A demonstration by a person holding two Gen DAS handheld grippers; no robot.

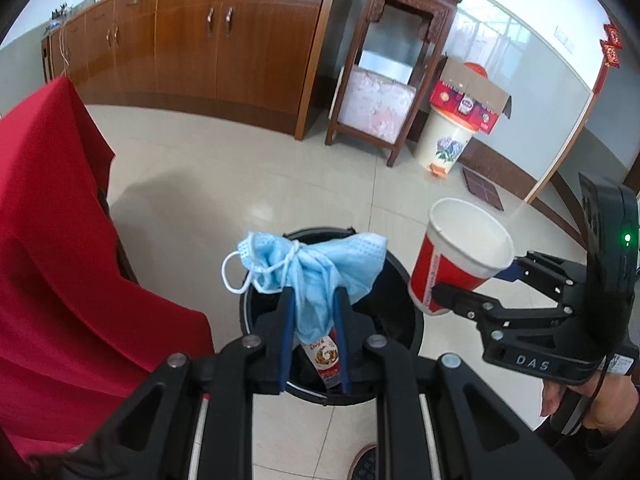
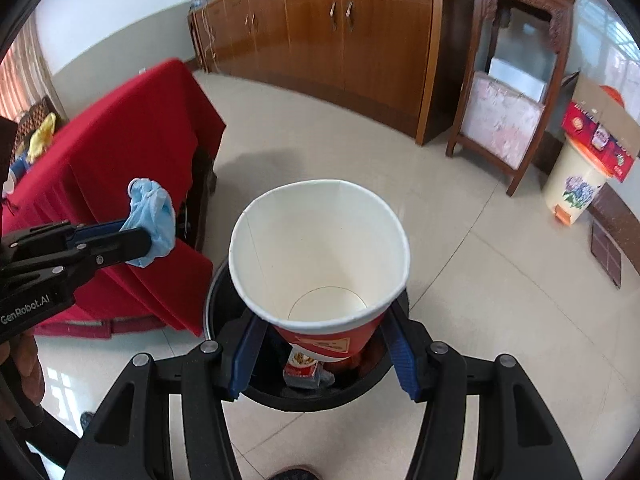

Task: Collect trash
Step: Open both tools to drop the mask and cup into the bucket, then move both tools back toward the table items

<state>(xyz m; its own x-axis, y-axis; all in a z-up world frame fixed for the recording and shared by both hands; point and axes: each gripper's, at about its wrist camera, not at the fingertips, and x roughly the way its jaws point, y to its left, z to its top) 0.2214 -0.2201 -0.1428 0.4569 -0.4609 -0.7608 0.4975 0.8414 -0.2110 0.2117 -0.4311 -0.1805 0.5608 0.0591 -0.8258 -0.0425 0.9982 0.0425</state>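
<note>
While both grippers hang over the black bin [image 1: 400, 280], each grips one piece of trash.
Left gripper [image 1: 314, 300] is clamped narrow on a crumpled blue mask [image 1: 312, 268]; right gripper [image 2: 324, 332], about half open, pinches a red-and-white paper cup [image 2: 320, 256].

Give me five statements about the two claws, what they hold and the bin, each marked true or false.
1. The left claw grips a blue mask. True.
2. The right claw holds a glass bottle. False: it holds a red paper cup.
3. The cup is full of liquid. False: it looks empty.
4. The bin below already has a packet in it. True.
5. The mask lies on the floor. False: it is held over the bin.
</note>
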